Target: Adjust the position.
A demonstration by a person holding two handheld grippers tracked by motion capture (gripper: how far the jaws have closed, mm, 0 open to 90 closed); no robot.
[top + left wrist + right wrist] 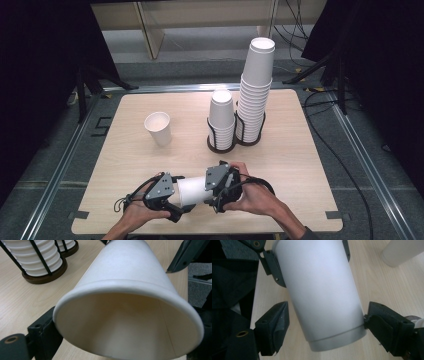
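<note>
Fingers (41, 331) of the left gripper (122, 323): clenched on the mouth end of the paper cup (192, 191), one on either side of the rim. Fingers (273, 326) of the right gripper (324, 322): released, spread around the cup's base end. Far one touching the wall, near one apart from it with bare wood in the gap.

Cup lying level, held above the 6 o'clock edge of the table (300, 165), mouth toward 9 o'clock.

Hard to make out: cup's base in the high view, tucked behind the right gripper. Left gripper's second finger cut off at 3 o'clock in its own view. Right gripper view soft and blurred.

Elsewhere on the pale wood-grain top: single cup (158, 128) upright toward 10 o'clock from the centre. Short stack (221, 117) and tall stack (256, 85) toward 1 o'clock, side by side, each in a black wire holder (220, 145) on a dark round foot.

Around it: grey floor (380, 165), trailing cables (345, 165), black drapes (40, 60) at 9 and 3 o'clock, pale wooden furniture (200, 12) at 12.
</note>
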